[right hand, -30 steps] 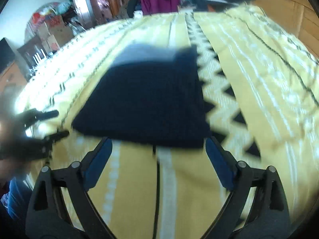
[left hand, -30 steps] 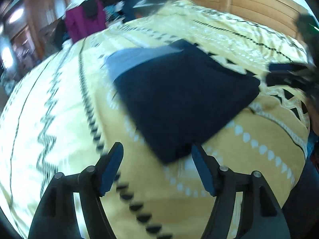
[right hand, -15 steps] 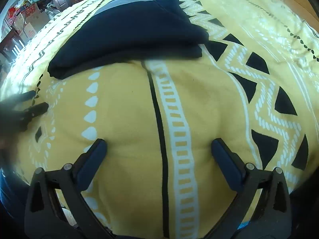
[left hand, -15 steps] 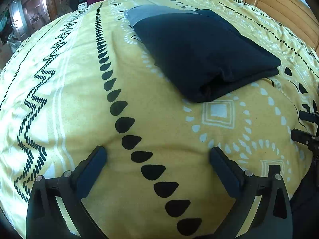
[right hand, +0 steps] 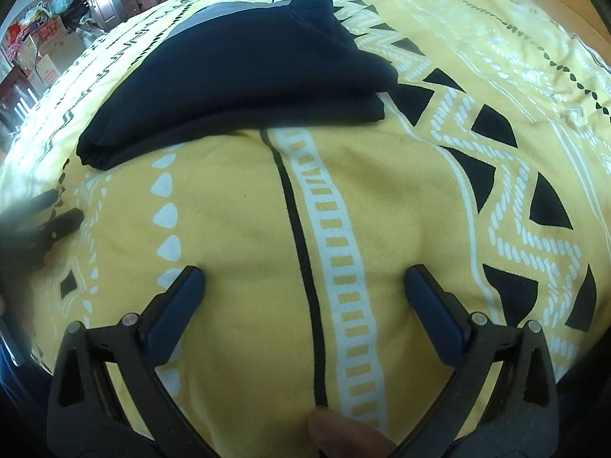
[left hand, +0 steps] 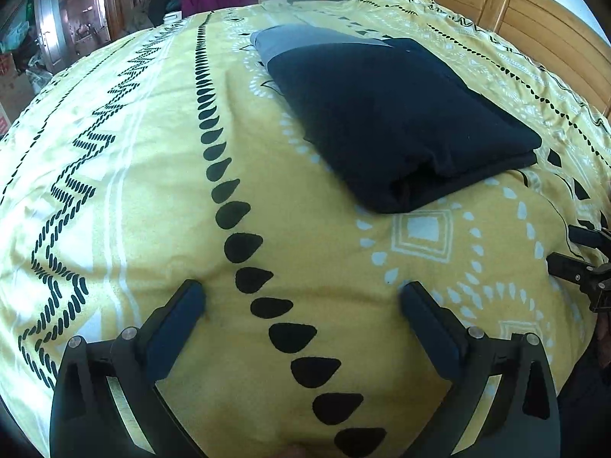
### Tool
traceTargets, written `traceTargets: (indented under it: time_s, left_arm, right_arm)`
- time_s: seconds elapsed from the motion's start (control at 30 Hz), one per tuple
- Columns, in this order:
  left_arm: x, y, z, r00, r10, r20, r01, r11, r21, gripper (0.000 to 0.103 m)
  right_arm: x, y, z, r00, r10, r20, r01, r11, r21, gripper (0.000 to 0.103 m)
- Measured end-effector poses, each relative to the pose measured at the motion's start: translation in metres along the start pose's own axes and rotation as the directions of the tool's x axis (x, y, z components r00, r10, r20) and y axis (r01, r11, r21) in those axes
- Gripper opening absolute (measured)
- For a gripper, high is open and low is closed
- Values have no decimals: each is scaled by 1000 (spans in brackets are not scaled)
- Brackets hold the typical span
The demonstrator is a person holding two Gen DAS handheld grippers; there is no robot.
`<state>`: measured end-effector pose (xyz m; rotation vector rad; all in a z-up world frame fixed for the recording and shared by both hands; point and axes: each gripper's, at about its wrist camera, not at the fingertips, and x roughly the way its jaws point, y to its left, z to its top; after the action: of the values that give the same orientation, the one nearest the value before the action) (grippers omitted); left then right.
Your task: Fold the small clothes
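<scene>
A bed under a yellow blanket with black and white patterns point(left hand: 160, 122) fills both views. On it lies the folded dark navy garment with a grey band at its far end point(left hand: 385, 114), well ahead of both grippers. The left gripper point(left hand: 301, 297) and right gripper point(right hand: 303, 278) have fingers spread apart, holding nothing. Only the left view shows the wooden headboard point(left hand: 534, 11); only the right shows cardboard boxes point(right hand: 42, 49), lettering unreadable.

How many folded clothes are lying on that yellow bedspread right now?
1: a dark navy folded garment with a grey band at its far end, lying mid-bedspread ahead of both open grippers. More clothes sit blurred beyond the bed's far edge, uncountable.
</scene>
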<state>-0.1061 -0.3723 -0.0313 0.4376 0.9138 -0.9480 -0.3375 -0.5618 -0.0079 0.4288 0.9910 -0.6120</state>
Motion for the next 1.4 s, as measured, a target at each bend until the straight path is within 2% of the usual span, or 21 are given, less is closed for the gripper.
traceTargets:
  time_s: [0.27, 0.43, 0.57, 0.7, 0.8, 0.87, 0.93, 1.0, 1.07, 1.17, 1.23, 1.3, 1.4]
  left_arm:
    - [0, 6, 3, 999, -39, 8, 39, 998, -46, 103]
    - [-11, 1, 13, 1000, -24, -14, 23, 998, -54, 103]
    - [-52, -16, 35, 996, 22, 91, -21, 1000, -14, 103]
    - [-115, -39, 64, 968, 62, 243, -66, 998, 8, 103]
    - [-163, -52, 78, 935, 85, 345, -95, 995, 13, 103]
    - [-184, -54, 82, 918, 84, 388, -96, 995, 12, 103]
    - [-197, -53, 84, 909, 87, 407, -96, 995, 0, 103]
    - [-198, -48, 83, 913, 92, 397, -98, 995, -5, 103]
    - [-188, -38, 78, 925, 113, 362, -115, 993, -17, 103]
    - [-149, -16, 60, 952, 159, 262, -164, 986, -3, 103]
    - [-117, 8, 47, 972, 167, 164, -170, 986, 4, 103]
    - [-94, 31, 34, 976, 192, 105, -193, 981, 0, 103]
    - [-66, 64, 20, 971, 236, 39, -235, 972, -16, 103]
  right_arm:
    - [-2, 2, 7, 1000, -19, 22, 19, 1000, 14, 103]
    - [-37, 6, 20, 997, -6, 79, 5, 1000, 11, 103]
    - [-84, 19, 39, 981, -48, 186, 53, 998, -18, 103]
    - [-127, 25, 56, 963, -47, 264, 53, 999, -15, 103]
    - [-150, 31, 61, 947, -55, 316, 66, 998, -24, 103]
    - [-159, 34, 62, 937, -56, 344, 75, 996, -41, 103]
    - [-158, 37, 62, 938, -49, 344, 73, 996, -57, 103]
    - [-146, 38, 62, 946, -40, 322, 61, 996, -58, 103]
    - [-123, 38, 60, 962, -19, 272, 36, 998, -59, 103]
    - [-77, 42, 55, 985, -14, 170, 25, 998, -62, 103]
    - [-57, 42, 51, 989, -29, 143, 39, 997, -69, 103]
    - [-41, 39, 48, 993, -26, 116, 34, 997, -65, 103]
    - [-22, 33, 45, 996, -26, 86, 31, 998, -57, 103]
